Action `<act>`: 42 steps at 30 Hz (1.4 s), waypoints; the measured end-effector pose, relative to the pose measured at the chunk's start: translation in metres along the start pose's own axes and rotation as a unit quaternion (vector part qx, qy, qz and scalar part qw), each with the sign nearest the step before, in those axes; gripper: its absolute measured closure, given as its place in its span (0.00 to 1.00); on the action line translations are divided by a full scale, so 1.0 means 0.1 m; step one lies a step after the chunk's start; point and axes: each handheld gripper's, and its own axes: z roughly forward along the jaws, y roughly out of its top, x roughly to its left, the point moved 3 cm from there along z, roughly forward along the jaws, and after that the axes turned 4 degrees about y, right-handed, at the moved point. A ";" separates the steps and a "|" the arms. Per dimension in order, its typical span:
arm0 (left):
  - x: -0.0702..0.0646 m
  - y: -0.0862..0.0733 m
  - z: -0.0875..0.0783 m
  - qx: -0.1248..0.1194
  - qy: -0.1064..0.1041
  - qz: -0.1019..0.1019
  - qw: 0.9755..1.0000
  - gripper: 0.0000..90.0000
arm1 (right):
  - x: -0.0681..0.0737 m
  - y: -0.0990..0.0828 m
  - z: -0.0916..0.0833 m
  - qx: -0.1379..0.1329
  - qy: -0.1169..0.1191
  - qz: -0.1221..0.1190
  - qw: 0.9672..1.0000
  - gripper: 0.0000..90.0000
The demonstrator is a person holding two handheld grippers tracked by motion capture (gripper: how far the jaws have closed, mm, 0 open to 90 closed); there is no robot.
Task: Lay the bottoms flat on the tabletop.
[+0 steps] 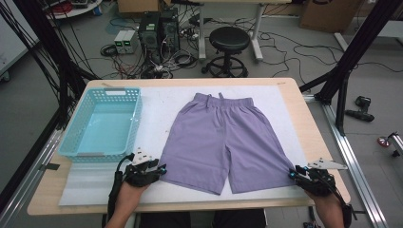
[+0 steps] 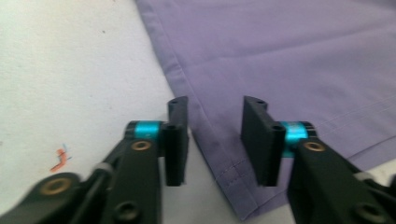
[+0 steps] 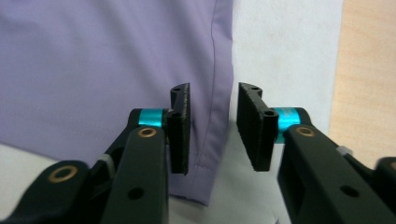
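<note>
On the white mat (image 1: 266, 97), purple shorts (image 1: 223, 137) lie flat; each hand-held gripper — left (image 1: 163, 169), right (image 1: 291, 175) — gapes astride a hem.

Matte black two-jaw left gripper (image 1: 163, 169) and right gripper (image 1: 290, 175), each with flat ribbed black pads (image 2: 177, 140), turquoise metal collars (image 3: 150, 115) behind the pads, brass-coloured pivot rivets (image 2: 141, 145) and small screw holes. Grey three-cornered plate (image 1: 141, 156) on top; black cable (image 1: 114, 187) trailing along the bare forearm.

Wood table (image 1: 311, 128), white mat (image 1: 161, 102), purple shorts (image 1: 223, 137), blue basket (image 1: 78, 121)
</note>
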 end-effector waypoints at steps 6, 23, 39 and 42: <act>-0.02 -0.05 -0.07 0.002 -0.013 -0.014 1.000 0.98 | 0.02 0.00 -0.04 0.018 0.004 -0.012 1.000 1.00; 0.08 0.32 -0.27 -0.156 -0.050 -0.038 0.986 0.31 | 0.29 0.34 -0.03 -0.102 0.074 -0.033 0.992 0.62; 0.20 0.69 -0.37 -0.232 -0.061 -0.014 0.971 0.27 | 1.23 0.56 0.70 0.008 0.196 -0.184 0.963 0.77; 0.20 0.70 -0.38 -0.231 -0.058 -0.016 0.971 0.27 | 1.26 0.51 0.65 0.014 0.213 -0.182 0.960 0.75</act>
